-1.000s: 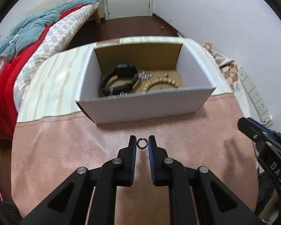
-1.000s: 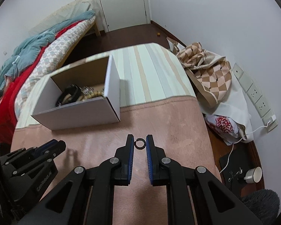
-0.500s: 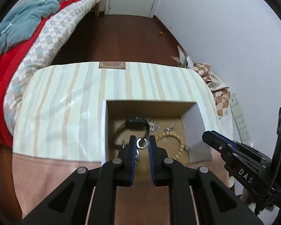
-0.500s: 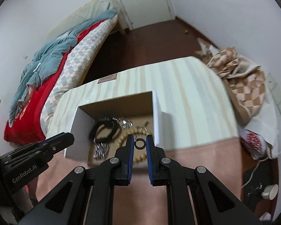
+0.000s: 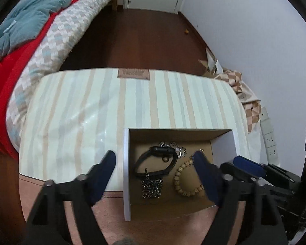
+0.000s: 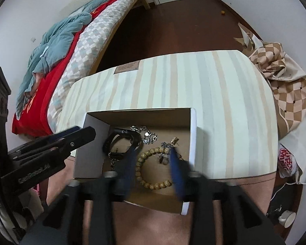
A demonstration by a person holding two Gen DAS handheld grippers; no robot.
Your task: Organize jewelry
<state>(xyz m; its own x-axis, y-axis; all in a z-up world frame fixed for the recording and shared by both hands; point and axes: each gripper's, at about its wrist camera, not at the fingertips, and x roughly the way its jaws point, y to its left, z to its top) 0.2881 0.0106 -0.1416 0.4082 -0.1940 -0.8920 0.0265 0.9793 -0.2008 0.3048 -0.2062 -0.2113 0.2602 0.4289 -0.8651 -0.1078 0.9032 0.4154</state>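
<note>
Black strap [image 5: 156, 161], tan beads [image 5: 182, 180], white box [image 5: 126, 173]

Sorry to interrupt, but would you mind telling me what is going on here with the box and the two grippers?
A person is sorting jewelry into an open cardboard box on a striped cushion. Both the left gripper and the right gripper hang over the box, jaws opening, nothing visibly pinched. Inside lie a black band, a wooden bead bracelet and a silver chain.
</note>
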